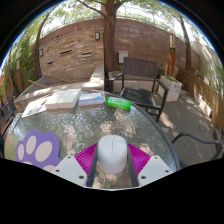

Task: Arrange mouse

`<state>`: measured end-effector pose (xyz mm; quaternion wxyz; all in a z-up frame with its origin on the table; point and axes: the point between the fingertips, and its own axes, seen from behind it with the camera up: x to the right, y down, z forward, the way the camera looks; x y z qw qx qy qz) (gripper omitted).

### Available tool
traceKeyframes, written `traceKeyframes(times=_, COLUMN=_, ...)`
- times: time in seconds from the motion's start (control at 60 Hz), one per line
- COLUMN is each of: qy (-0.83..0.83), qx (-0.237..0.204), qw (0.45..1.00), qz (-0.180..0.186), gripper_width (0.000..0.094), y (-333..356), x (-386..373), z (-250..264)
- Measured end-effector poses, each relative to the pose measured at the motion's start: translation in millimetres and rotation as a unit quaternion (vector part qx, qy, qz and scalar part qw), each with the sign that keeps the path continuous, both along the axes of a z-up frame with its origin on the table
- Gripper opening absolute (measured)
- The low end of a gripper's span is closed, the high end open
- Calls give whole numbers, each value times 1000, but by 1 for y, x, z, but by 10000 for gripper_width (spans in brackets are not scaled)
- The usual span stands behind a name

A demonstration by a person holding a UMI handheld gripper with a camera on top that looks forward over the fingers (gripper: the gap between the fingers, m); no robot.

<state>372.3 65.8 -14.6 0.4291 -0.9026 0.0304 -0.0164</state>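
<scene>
A white computer mouse (112,152) sits between my gripper's (112,162) two fingers, its front pointing away from me. The magenta pads (86,158) meet its left and right sides with no gap showing, so the gripper is shut on it. The mouse is over the near edge of a round glass-topped table (155,130). A purple mouse pad with a white paw print (38,148) lies on the table just left of the fingers. Whether the mouse rests on the glass or hangs above it is hidden by the fingers.
Beyond the fingers, at the table's far side, lie a white book (62,99), a blue-edged book (91,99) and a green oval object (119,103). A dark metal chair (140,85) stands behind the table. A brick wall and a tree stand further back.
</scene>
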Motion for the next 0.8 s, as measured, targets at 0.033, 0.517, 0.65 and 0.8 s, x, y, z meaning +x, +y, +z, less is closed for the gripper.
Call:
traceKeyframes(times=0.033, qy=0, qx=1, qw=1000, qz=-4, gripper_width=493, y=1, x=2, z=0)
traceKeyframes(times=0.517, qy=-9, qx=109, qw=994, qz=-21, gripper_width=350, y=8, x=-15, z=154)
traceKeyframes(times=0.65, qy=36, qx=182, qw=983, qz=11, gripper_width=348, y=-3, x=-91, z=249)
traceKeyframes(times=0.8, qy=50, qx=132, qw=988, qz=69, gripper_width=347, y=-26, x=-190, z=188)
